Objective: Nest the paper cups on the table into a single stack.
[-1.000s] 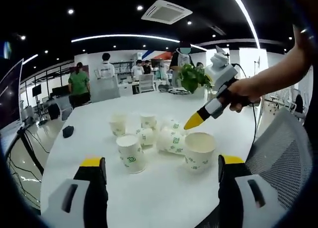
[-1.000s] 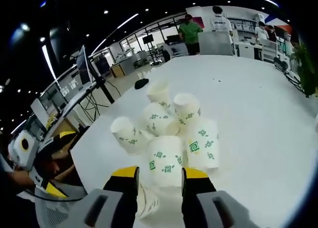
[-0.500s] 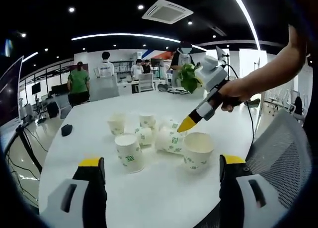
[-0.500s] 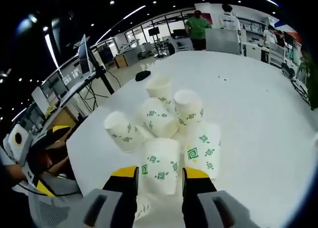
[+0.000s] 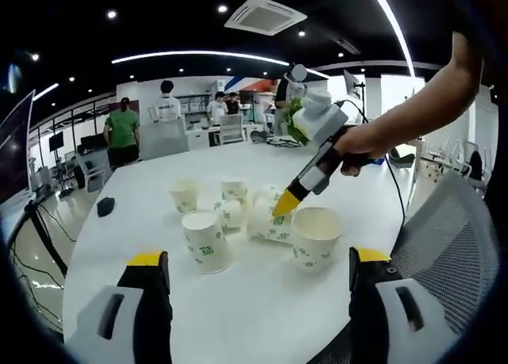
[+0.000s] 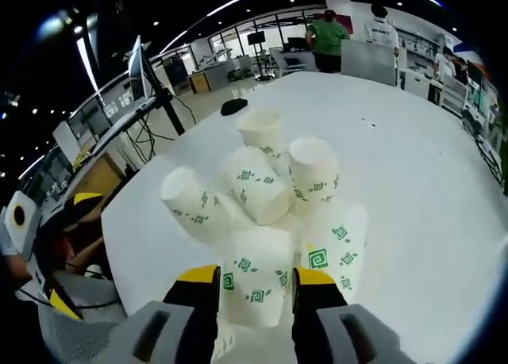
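On the white table (image 5: 262, 316) the paper cups are sitting close together in one bunch, some standing and some lying on their sides. The right gripper (image 6: 254, 281) is reaching down at a lying cup (image 6: 254, 281), and that cup is sitting between its two yellow-tipped jaws. I cannot tell if the jaws are squeezing it yet or just sitting beside it. From the left gripper view, the right gripper (image 5: 284, 204) is pointing down next to the big upright cup (image 5: 315, 236). The left gripper (image 5: 258, 277) is waiting low with its jaws wide apart, holding nothing. To do this step well, I think the right jaws should close softly, so the cup is not getting squashed, and lift it without bumping the other cups beside it.
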